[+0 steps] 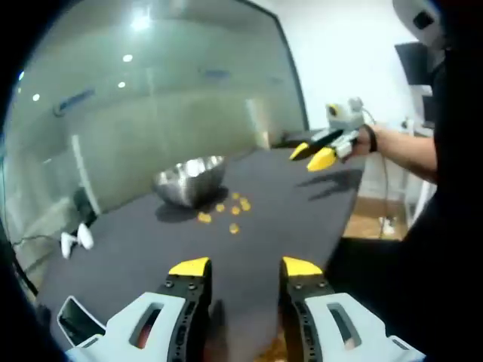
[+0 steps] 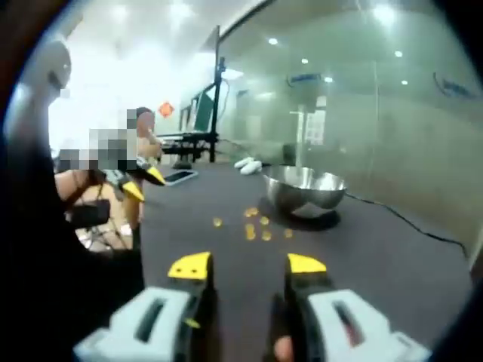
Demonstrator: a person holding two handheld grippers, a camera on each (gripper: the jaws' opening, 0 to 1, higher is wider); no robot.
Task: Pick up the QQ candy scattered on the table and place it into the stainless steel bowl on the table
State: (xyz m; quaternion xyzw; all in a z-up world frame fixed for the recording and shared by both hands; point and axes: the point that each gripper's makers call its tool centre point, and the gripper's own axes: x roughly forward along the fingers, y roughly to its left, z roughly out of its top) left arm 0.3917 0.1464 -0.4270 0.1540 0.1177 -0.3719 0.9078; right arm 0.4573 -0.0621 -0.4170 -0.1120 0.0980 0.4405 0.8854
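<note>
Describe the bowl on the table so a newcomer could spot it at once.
Start at the dark table beside the glass wall. Toward its far side sits a round, shiny stainless steel bowl, with small yellow-orange candies scattered just in front. It is the one big reflective metal thing there.

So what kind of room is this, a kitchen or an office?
Probably an office or lab, not a kitchen. A frosted glass wall runs beside the dark table, ceiling lights glint in it, and desks with monitors stand at the back.
</note>
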